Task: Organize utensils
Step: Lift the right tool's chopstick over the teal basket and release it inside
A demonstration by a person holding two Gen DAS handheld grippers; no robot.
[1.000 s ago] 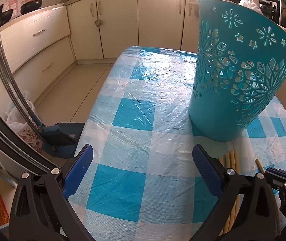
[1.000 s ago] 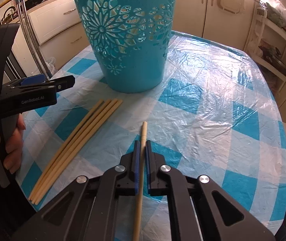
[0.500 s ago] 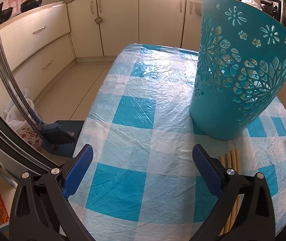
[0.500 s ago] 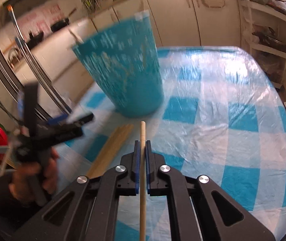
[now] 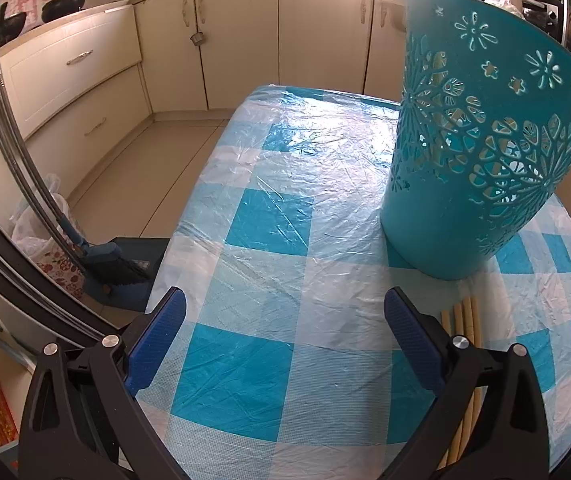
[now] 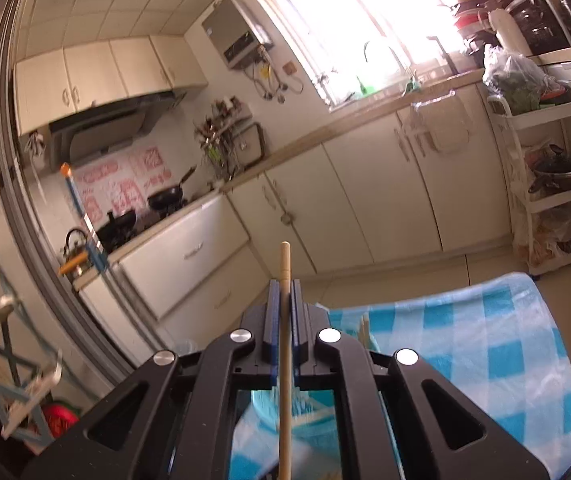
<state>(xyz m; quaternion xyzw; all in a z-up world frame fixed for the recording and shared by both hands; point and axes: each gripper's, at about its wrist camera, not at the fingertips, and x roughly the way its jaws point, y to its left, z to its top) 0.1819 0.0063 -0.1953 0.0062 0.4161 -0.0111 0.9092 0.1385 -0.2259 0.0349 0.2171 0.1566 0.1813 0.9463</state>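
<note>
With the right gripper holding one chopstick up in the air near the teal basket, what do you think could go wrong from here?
1. The chopstick is pinched along its length between the right gripper's narrow pads, so it might pivot or slip during the drop.
2. The teal basket already holds sticks; a new one could catch on them or on the rim.
3. The left gripper stands open, away from the basket, so a knock could tip it towards the loose chopsticks on the table.

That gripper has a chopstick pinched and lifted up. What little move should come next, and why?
Probably tip the right gripper down so the chopstick points into the teal basket. The chopstick is clamped and points out across the kitchen, the basket shows just beneath, and more chopsticks wait on the table.
</note>
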